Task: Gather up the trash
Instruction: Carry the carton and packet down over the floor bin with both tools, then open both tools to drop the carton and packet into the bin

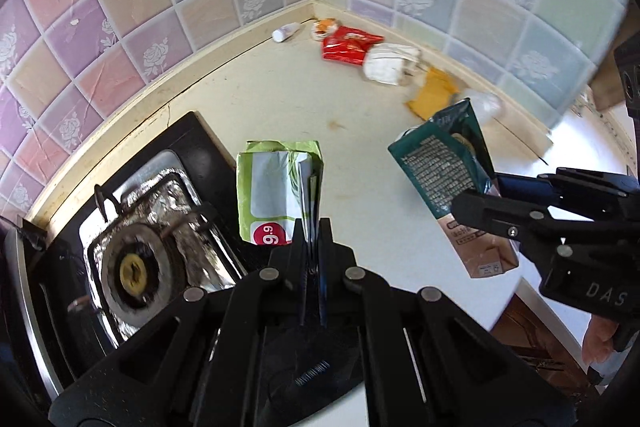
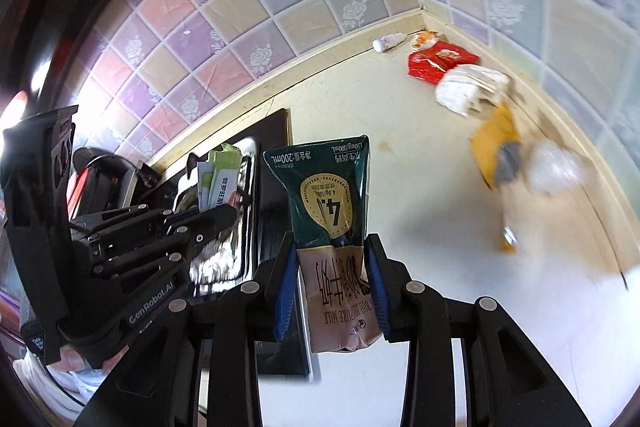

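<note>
- two handheld grippers are raised above a cream kitchen counter [image 1: 360, 131] that runs into a corner of pastel tiled wall [image 1: 120, 7] printed with white roses.
- the left gripper [image 1: 311, 227] has its black fingers pinched fully together on the edge of a flattened green and white packet [image 1: 276, 187]; a red circle with white digits shows on the packet's near end.
- that packet hangs above the edge of a black gas stove [image 1: 200, 151], whose burner [image 1: 134, 269] is ringed with crinkled foil.
- the right gripper [image 2: 331, 259] clamps a dark green and brown milk carton [image 2: 328, 203] between blue-padded fingers [image 2: 286, 283], pressing on both sides of its brown lower half; the carton's flattened green end points away from the camera.
- in the left wrist view the same carton [image 1: 440, 171] appears at the right, held off the counter by the right gripper [image 1: 486, 201].
- in the right wrist view the left gripper [image 2: 228, 217] appears at the left, holding the green and white packet [image 2: 218, 179] above the stove [image 2: 276, 131].
- more trash lies on the counter in the far corner: a small white bottle [image 1: 286, 32] on its side against the wall, a red snack wrapper [image 1: 348, 47] beside an orange and white scrap [image 1: 326, 27], and a crumpled white wrapper [image 1: 388, 65] touching the red one.
- nearer along the right wall are a yellow-orange wrapper [image 1: 432, 93] and a clear crumpled piece of plastic [image 1: 486, 105], both blurred.
- part of a person's hand [image 1: 598, 339] shows at the lower right edge of the left wrist view.
</note>
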The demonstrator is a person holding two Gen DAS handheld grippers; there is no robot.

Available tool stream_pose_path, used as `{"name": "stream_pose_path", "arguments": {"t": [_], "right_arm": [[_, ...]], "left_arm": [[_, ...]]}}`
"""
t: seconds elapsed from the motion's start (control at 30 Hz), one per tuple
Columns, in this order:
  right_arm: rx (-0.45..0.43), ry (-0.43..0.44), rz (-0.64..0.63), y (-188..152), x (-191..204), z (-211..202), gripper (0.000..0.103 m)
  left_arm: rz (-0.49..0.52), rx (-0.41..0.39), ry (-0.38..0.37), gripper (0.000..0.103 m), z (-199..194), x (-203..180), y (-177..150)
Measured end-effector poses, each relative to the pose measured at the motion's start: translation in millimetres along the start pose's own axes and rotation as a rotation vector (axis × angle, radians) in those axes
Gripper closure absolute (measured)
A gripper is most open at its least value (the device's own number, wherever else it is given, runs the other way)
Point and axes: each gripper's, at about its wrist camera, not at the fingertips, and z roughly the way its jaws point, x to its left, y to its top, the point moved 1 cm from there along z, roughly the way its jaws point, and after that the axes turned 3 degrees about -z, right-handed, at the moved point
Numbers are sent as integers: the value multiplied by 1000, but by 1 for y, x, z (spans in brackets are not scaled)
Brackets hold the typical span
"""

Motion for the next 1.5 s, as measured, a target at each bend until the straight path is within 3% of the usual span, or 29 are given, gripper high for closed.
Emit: {"name": "stream_pose_path", "arguments": {"t": [0.27, 0.43, 0.7, 1.0, 1.2, 1.5], "right_arm": [[-25, -18, -27, -92, -17, -79, 71], [-15, -26, -46, -166, -27, -111, 71], [61, -83, 17, -279, -54, -113, 71], [187, -167, 136, -377, -92, -51, 71], [268, -193, 236, -443, -130, 28, 71], [305, -238, 294, -515, -182, 139, 69]], "left_arm": [[-4, -49, -12, 101, -56, -79, -78], [-21, -59, -11, 101, -69, -120, -138], [-66, 62, -50, 101, -45, -159, -227], [-62, 196, -72, 101, 34, -175, -305], [-37, 251, -86, 101, 111, -184, -357], [-28, 284, -88, 100, 222, -186, -415]]}}
